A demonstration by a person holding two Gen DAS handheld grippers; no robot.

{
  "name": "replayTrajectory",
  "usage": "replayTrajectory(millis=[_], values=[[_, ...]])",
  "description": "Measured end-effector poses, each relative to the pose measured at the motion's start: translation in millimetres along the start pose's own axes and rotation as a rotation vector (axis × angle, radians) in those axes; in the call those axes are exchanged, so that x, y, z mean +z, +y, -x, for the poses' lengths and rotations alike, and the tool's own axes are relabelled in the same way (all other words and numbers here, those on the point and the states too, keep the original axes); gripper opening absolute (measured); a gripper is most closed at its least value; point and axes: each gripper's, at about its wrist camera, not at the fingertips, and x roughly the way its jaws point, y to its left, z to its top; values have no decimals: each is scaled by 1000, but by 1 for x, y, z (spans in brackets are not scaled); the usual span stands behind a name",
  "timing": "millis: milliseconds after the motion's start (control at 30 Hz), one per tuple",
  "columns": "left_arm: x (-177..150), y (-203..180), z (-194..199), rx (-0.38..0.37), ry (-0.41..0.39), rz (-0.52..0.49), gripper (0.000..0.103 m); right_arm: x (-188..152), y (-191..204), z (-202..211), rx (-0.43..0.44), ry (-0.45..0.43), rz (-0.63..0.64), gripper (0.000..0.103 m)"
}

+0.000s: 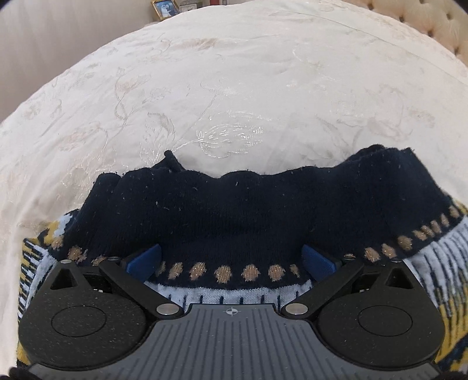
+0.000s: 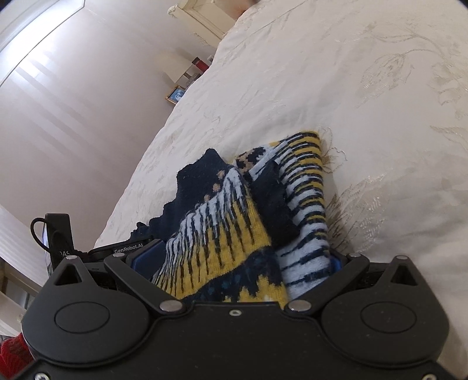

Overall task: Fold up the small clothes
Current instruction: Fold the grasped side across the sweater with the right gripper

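We look from 2 wrist cameras, low over cream bedspread [image 1: 234, 87], very close to knit sweater [image 2: 228, 233]; both views share sweater, bedspread, framed photo [image 1: 164, 8].

In the right wrist view, white lettering reading "GenRobot.AI" is showing on the black plastic body of the other handheld gripper [image 2: 128, 245], lying at about eight o'clock. Just left of it, the letters "DAS" are appearing on a black upright device [image 2: 60, 239]; the remainder is hidden.
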Motion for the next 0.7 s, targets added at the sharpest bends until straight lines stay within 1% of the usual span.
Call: replayTrajectory(millis=[67, 133, 200, 300, 433, 500, 533, 567, 600, 667, 700], values=[[0, 8, 7, -29, -2, 24, 101, -1, 0, 1, 3, 1, 3, 103], [-2, 16, 19, -62, -1, 55, 91, -1, -1, 3, 8, 1, 5, 103], [-7, 26, 33, -91, 4, 75, 90, -1, -1, 3, 12, 0, 3, 103], [-23, 44, 62, -134, -31, 90, 90, -2, -3, 6, 19, -7, 5, 103], [-47, 70, 101, -145, -70, 98, 90, -5, -1, 9, 37, -23, 13, 102], [-57, 87, 115, -142, -76, 113, 90, -6, 1, 11, 39, -31, 17, 96], [-61, 95, 122, -139, -73, 121, 90, -6, 0, 12, 36, -36, 15, 86], [-62, 101, 128, -137, -73, 127, 90, -6, 1, 13, 30, -40, 11, 72], [-64, 109, 134, -135, -72, 129, 90, -7, 2, 13, 19, -41, 9, 66], [-65, 121, 142, -116, -84, 124, 90, -10, 6, 15, -21, -53, 29, 51], [-65, 126, 145, -107, -100, 123, 90, -12, 10, 16, -45, -64, 54, 47]])
